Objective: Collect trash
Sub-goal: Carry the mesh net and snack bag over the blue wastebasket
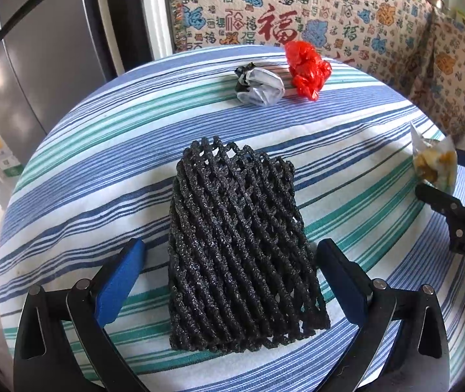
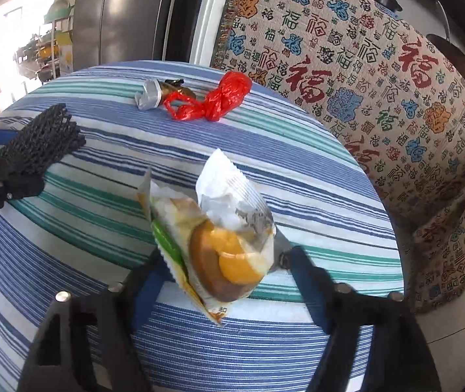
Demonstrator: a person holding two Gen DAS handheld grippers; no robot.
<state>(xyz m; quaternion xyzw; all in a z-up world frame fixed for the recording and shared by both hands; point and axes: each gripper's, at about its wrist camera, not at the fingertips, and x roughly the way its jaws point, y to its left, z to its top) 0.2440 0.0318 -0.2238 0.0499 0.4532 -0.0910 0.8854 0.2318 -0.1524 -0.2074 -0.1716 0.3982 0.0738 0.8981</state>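
right wrist: snack wrapper (image 2: 219,238) between parted right tongs (image 2: 222,261).

A home's kitchen-dining corner: a tall steel-grey refrigerator (image 1: 46,65) stands behind a worktop (image 1: 102,170) under a striped cloth, a sofa throw (image 2: 379,75) woven with Chinese "fu" characters hangs beside it, and dark pans (image 2: 454,55) sit above.

The character 福 is woven again and again, in red, blue, green and black and at several sizes, across the patterned cloth (image 1: 297,9) hung behind the table. The white letters "DAS" are printed on the black body of the right gripper (image 1: 436,171). Print on the snack wrapper (image 2: 219,245) cannot be read
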